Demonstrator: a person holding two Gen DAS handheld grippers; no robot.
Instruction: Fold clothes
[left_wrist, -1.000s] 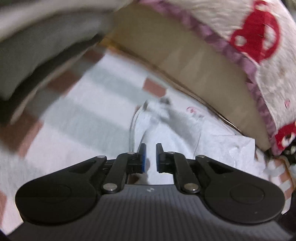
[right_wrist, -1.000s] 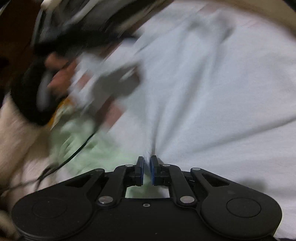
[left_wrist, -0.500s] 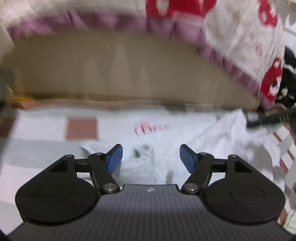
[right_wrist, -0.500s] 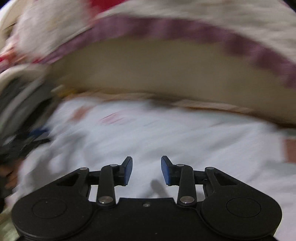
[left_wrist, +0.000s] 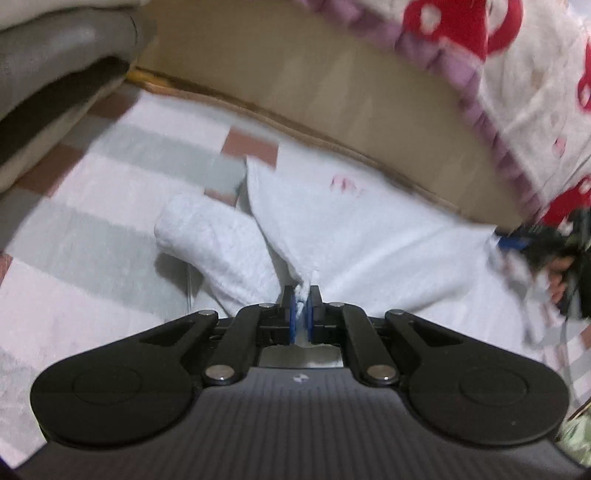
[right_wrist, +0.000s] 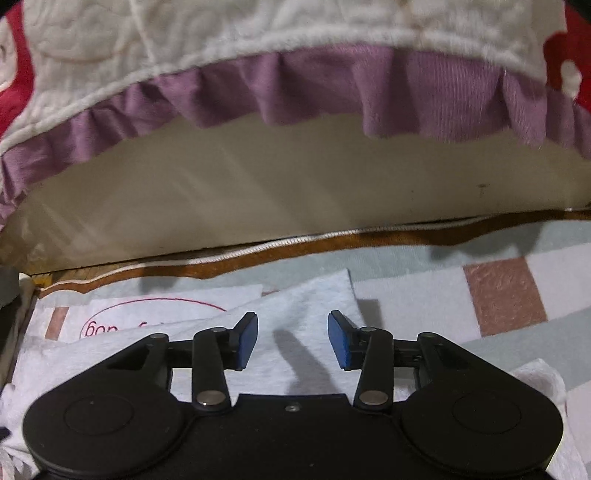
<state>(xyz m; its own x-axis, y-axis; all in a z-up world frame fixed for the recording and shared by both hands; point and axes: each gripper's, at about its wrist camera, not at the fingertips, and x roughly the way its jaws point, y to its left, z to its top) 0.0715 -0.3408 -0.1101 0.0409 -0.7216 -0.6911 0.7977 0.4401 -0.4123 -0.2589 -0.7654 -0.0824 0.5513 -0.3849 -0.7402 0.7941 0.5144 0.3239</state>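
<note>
Pinching a raised fold of the white garment between blue pads: left gripper, jaws just closed down to a narrow slit with cloth bunched up between them. Spread across the checked mat of white, grey-green and brown squares: the rest of that garment, one sleeve lying off to the left, a small pink mark near its far edge. Blurred at the right edge of the left wrist view: a hand with dark gear, too smeared to read further.

Hovering over the same white garment in the right wrist view: right gripper, jaws partway apart and just opened further, pads clear of the cloth, nothing gripped between them. Lying flat beneath and to its left: more garment, with a red oval print and partial lettering.

Running behind the mat in both views: a beige bed side, overhung by a cream quilt with red shapes and a purple ruffle. Stacked at upper left of the left wrist view: grey folded fabric.
</note>
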